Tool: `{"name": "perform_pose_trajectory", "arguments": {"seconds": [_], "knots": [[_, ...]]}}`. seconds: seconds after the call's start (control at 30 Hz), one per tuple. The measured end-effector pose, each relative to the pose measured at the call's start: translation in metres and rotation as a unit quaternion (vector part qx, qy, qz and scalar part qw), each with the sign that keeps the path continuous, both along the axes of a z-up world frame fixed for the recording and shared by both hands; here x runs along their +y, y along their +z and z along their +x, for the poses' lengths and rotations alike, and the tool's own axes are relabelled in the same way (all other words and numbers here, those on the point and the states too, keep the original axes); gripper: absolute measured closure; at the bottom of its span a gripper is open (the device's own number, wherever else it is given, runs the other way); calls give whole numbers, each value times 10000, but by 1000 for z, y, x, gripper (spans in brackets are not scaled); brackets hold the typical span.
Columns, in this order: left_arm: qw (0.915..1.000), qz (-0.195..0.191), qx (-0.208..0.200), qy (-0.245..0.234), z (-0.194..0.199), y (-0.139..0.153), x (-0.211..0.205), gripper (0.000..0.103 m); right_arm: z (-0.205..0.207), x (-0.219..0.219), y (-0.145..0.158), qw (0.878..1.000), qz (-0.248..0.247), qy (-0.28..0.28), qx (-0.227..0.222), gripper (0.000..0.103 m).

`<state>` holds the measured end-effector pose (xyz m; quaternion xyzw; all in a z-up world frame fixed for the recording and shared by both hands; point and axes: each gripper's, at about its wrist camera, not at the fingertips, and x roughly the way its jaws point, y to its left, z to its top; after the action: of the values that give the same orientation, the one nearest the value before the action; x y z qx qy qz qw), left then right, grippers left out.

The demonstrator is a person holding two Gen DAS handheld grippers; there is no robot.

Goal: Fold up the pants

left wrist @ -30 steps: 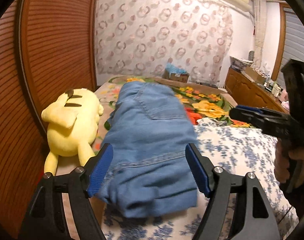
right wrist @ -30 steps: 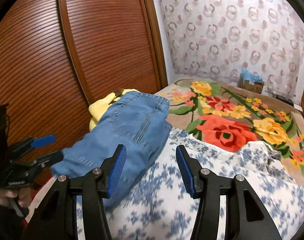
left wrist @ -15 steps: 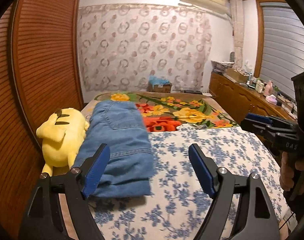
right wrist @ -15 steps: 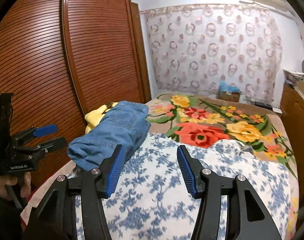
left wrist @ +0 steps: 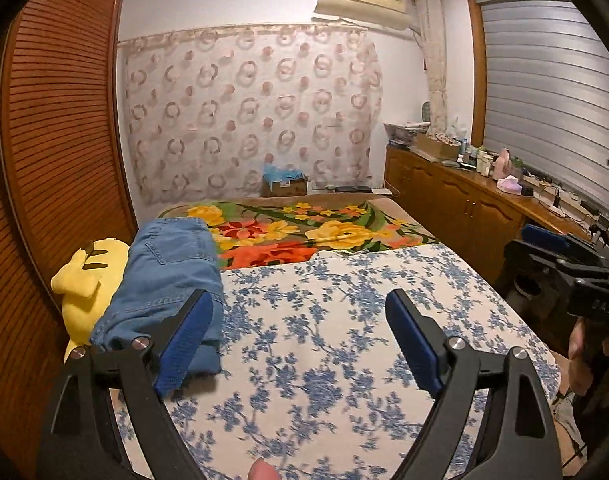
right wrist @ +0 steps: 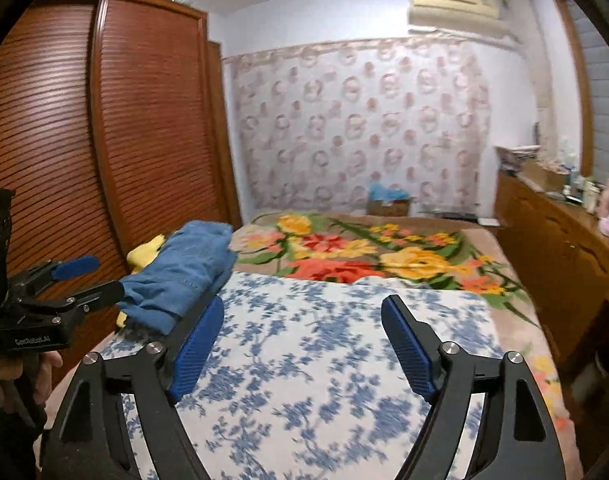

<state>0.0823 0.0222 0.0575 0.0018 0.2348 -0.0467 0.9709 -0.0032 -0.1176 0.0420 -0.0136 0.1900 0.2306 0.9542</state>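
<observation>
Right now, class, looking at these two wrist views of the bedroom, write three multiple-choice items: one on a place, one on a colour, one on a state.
1. Where do the folded jeans lie?
A. on the wooden sideboard
B. on the bed beside the yellow plush toy
C. on the floor

2. What colour are the gripper pads?
A. blue
B. red
C. white

3. How does the left gripper stand?
A. shut on the jeans
B. shut on the quilt
C. open, holding nothing

Answers: 1 B, the jeans rest against the toy at the bed's wardrobe side; 2 A, both pads show blue; 3 C, its jaws, just opening, stand wide over the blue-flowered quilt.
</observation>
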Motion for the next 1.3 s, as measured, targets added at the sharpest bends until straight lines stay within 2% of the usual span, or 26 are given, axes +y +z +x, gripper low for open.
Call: {"name": "perform_pose_trajectory", "arguments": {"seconds": [0.17, 0.4, 0.87, 1.3], "knots": [[9999, 60, -15, 145, -15, 3, -16, 15, -32, -6, 1, 9996, 2, -256, -142, 19], [9997, 157, -150, 105, -34, 9, -34, 15, -61, -6, 6, 9985, 72, -470, -263, 19], [9996, 109, -224, 157, -41, 13, -35, 15, -73, -9, -6, 9977, 79, -604, -307, 19], [9995, 105, -242, 143, -42, 14, -34, 15, -70, -18, -2, 9977, 68, -580, -332, 19]]}}
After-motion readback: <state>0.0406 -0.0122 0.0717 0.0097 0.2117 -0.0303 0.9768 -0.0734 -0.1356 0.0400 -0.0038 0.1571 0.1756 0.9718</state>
